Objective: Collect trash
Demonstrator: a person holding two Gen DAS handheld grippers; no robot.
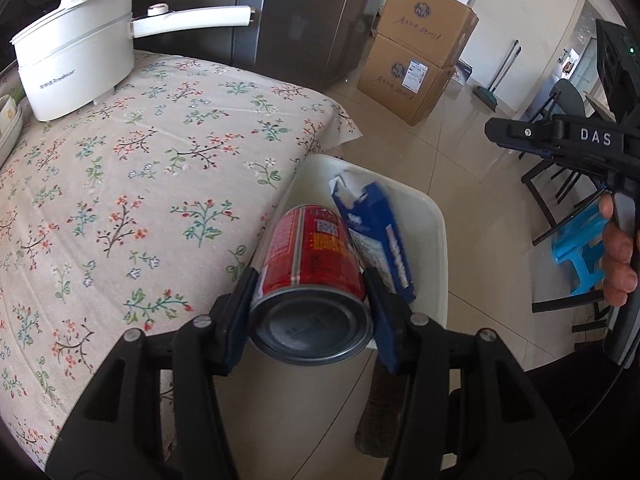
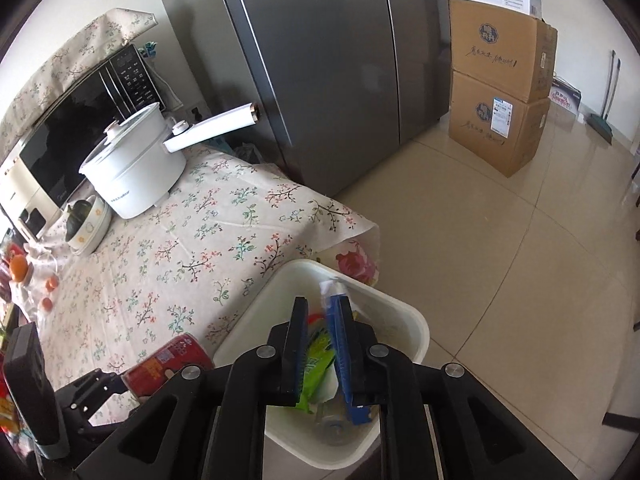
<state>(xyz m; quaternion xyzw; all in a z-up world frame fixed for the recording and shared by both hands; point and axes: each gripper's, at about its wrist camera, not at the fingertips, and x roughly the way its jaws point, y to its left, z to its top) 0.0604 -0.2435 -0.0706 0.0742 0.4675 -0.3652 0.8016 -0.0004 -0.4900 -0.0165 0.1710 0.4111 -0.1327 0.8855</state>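
Left claw point(image 1: 310, 300) grips a red can point(image 1: 312, 256) above the white bin point(image 1: 434, 240) beside the bench point(image 1: 140, 160); right claw point(image 2: 324, 344), parted, has a blue carton point(image 2: 340, 344) between its jaws. An early release could bounce the can off the rim.

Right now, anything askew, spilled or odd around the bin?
No spill visible. The blue carton is torn open at its top and stands tilted in the white bin, between the right gripper fingers. The left gripper grips a red can on its side at the bin's rim.
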